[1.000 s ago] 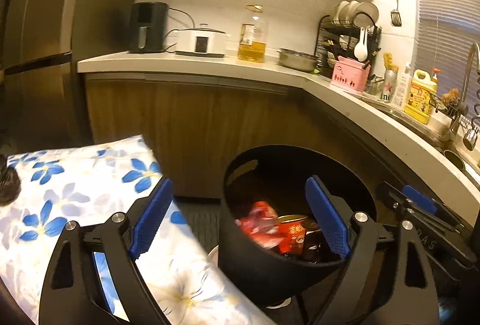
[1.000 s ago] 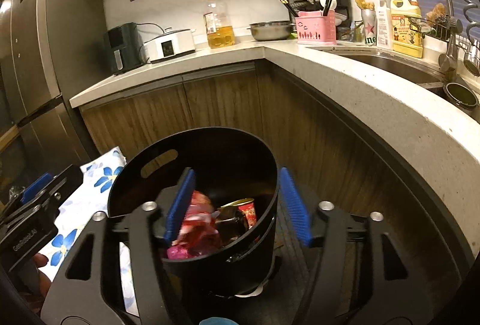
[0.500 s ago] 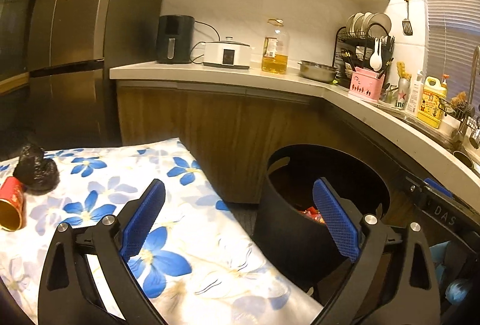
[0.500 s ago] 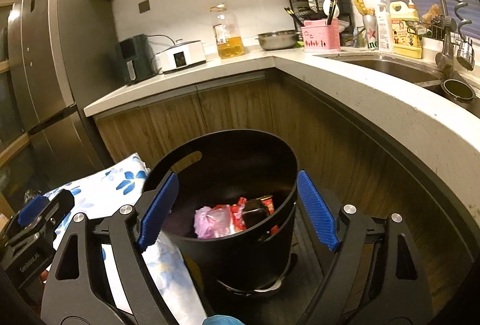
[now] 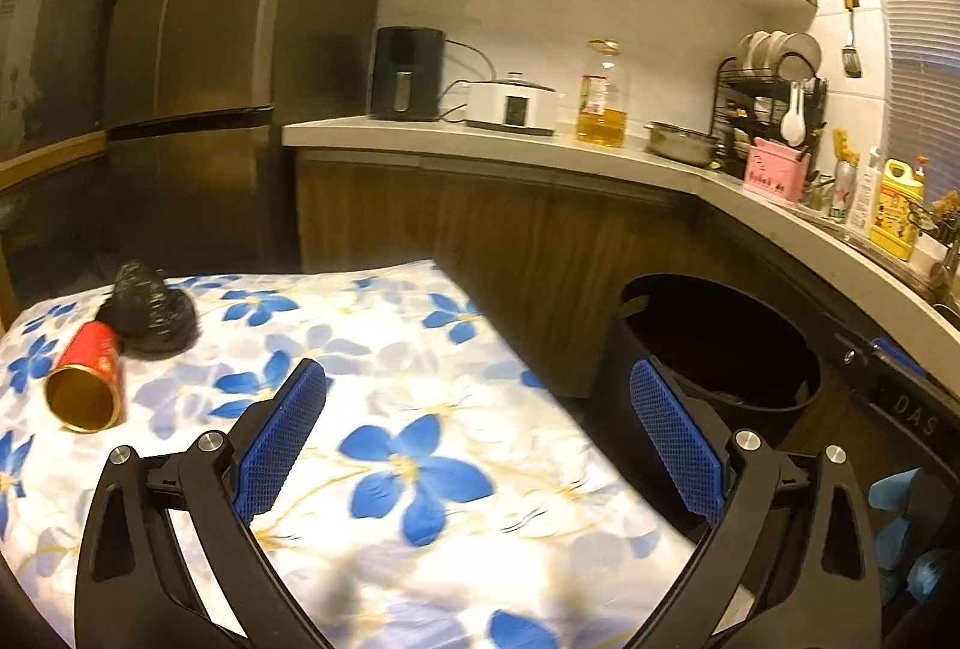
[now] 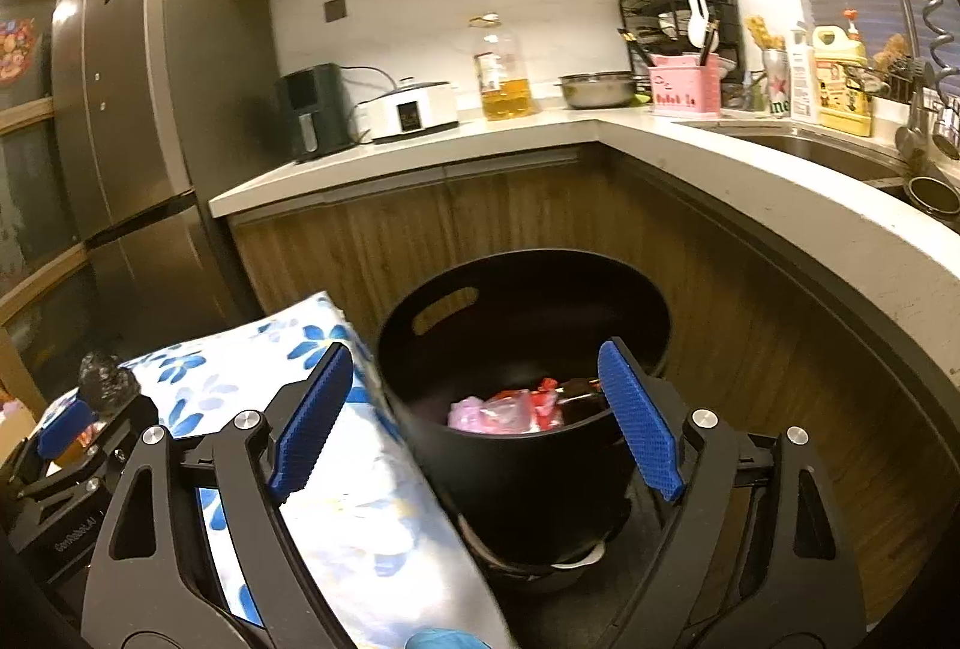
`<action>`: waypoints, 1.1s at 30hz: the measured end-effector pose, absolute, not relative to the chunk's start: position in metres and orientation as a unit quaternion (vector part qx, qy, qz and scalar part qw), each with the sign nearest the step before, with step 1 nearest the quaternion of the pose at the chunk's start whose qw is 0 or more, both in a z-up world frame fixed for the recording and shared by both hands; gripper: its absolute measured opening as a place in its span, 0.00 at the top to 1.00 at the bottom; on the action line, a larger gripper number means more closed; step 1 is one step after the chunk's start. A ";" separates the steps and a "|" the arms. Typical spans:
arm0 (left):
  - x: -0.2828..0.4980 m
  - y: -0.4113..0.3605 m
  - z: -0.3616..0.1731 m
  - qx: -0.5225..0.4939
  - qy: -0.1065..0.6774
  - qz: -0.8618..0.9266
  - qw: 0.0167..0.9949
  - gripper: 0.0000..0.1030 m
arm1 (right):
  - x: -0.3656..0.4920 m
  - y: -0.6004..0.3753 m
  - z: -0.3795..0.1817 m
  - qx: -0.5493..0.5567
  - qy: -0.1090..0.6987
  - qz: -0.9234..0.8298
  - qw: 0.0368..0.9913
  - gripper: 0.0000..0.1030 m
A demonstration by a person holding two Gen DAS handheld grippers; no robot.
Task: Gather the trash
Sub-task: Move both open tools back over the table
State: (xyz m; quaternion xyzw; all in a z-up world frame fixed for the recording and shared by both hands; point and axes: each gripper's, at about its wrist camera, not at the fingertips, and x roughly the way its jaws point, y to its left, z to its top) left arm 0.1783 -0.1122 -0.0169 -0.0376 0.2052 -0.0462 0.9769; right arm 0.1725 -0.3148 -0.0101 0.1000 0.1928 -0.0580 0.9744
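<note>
Both tongs spread and empty beside the trash bin.
Left tongs (image 5: 477, 430) have just widened; red can (image 5: 87, 385) lies far left on the tabletop (image 5: 420, 349). Right tongs (image 6: 474, 409), also just widened, frame the bin (image 6: 522, 445).

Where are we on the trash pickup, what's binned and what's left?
Done: wrappers lie in the black bin. In hand: nothing; the left gripper and right gripper have just been opening, both empty. Left: the red cup and black bag on the floral tablecloth.
</note>
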 end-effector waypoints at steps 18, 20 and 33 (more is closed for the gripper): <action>0.152 -0.009 -0.025 -0.052 0.203 0.057 0.976 0.06 | 0.179 -0.215 -0.013 0.072 0.193 0.025 0.978 0.19; 0.147 0.007 -0.028 -0.052 0.201 0.076 0.975 0.06 | 0.180 -0.202 -0.014 0.068 0.195 0.037 0.978 0.19; 0.137 0.109 -0.038 -0.054 0.198 0.184 0.961 0.06 | 0.193 -0.121 -0.030 0.050 0.209 0.107 0.971 0.19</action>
